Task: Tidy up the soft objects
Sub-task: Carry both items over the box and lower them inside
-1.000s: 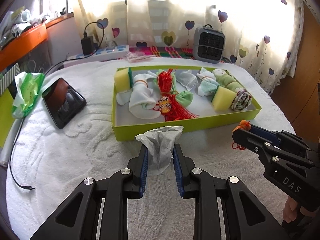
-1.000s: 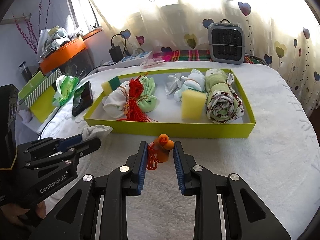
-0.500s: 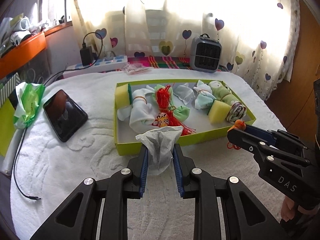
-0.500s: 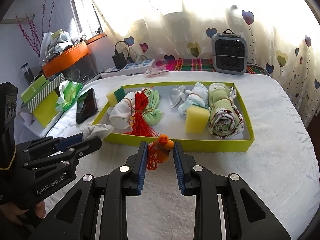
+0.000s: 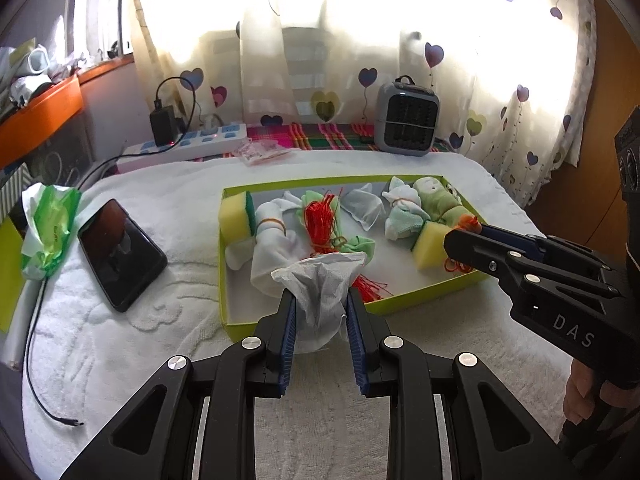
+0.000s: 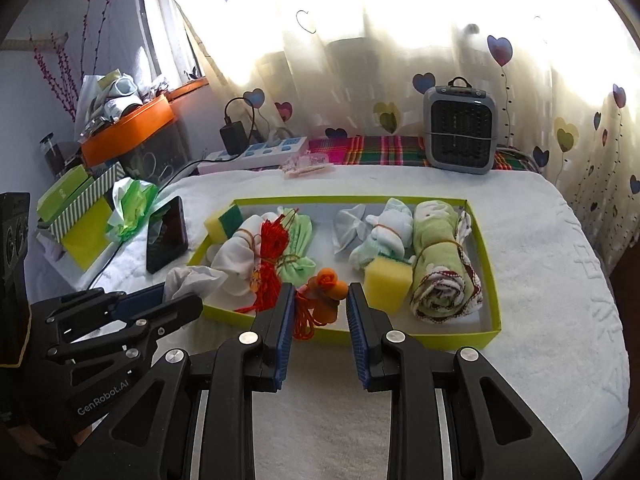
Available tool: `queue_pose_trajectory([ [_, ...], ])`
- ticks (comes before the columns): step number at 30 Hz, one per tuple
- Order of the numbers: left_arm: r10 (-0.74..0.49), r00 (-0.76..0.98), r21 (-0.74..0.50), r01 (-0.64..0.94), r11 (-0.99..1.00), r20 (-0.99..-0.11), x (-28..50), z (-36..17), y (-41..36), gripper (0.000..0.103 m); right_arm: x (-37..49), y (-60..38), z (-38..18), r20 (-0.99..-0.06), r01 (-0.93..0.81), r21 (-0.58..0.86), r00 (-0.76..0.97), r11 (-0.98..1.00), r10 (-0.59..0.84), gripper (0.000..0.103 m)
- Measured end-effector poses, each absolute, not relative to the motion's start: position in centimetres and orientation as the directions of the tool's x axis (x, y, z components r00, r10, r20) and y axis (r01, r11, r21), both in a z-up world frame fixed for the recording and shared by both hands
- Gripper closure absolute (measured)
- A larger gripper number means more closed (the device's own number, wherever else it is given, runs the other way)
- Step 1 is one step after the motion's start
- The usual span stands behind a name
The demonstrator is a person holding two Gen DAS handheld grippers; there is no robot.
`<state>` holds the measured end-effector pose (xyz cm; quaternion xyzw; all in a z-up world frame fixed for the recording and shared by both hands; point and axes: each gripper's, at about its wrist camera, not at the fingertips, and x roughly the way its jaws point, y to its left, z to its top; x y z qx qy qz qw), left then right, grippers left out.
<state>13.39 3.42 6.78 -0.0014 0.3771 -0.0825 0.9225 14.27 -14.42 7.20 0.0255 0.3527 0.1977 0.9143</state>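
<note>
A lime-green box point(image 5: 424, 294) point(image 6: 490, 276) on the white towel holds rolled cloths, yellow sponges point(image 6: 388, 280) and a red tassel point(image 5: 320, 222). My left gripper point(image 5: 320, 300) is shut on a crumpled grey-white cloth point(image 5: 320, 286), held over the box's near left corner; it also shows in the right wrist view point(image 6: 192, 278). My right gripper point(image 6: 320, 294) is shut on a small orange knotted toy point(image 6: 326, 284) with orange strings, held above the box's front wall; it shows in the left wrist view point(image 5: 468, 226) too.
A black phone point(image 5: 120, 254) and a green-white bag point(image 5: 48, 226) lie left of the box. A power strip point(image 5: 188, 146) and a grey heater point(image 5: 408, 124) stand at the back. A black cable point(image 5: 36, 360) trails along the left edge. A striped box point(image 6: 80, 208) sits far left.
Both grippers have risen and moved forward with their loads; the cloth and the orange toy now hang over the box's front part instead of before it.
</note>
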Motion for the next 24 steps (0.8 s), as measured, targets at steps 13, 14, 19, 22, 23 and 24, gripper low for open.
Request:
queue_pose_trajectory([
  [13,-0.166,0.691,-0.068,0.167,0.984,-0.703,15.9,6.3,2.6,0.081,18.2,-14.5,7.1,-0.639,-0.343,0.182,0.671,0.921,0.377,0.076],
  [14,-0.165,0.693,-0.065,0.169,0.984,-0.702,16.0,6.3,2.5,0.081,18.4,-14.5,7.0,-0.641,-0.343,0.180,0.670,0.922,0.375,0.076],
  [19,-0.167,0.692,-0.062,0.174,0.983,-0.702,16.8,6.2,1.9,0.080,19.8,-14.4,6.8,-0.649,-0.346,0.175,0.663,0.922,0.372,0.076],
  [22,-0.173,0.690,-0.066,0.178,0.982,-0.703,17.0,6.1,1.6,0.080,20.6,-14.3,6.9,-0.651,-0.350,0.174,0.661,0.920,0.374,0.076],
  [23,-0.173,0.690,-0.066,0.179,0.982,-0.703,17.1,6.1,1.5,0.081,20.8,-14.3,7.0,-0.651,-0.352,0.171,0.661,0.920,0.374,0.076],
  [24,-0.172,0.688,-0.067,0.178,0.982,-0.705,17.3,6.1,1.4,0.080,21.0,-14.2,7.1,-0.651,-0.354,0.168,0.661,0.920,0.373,0.076],
])
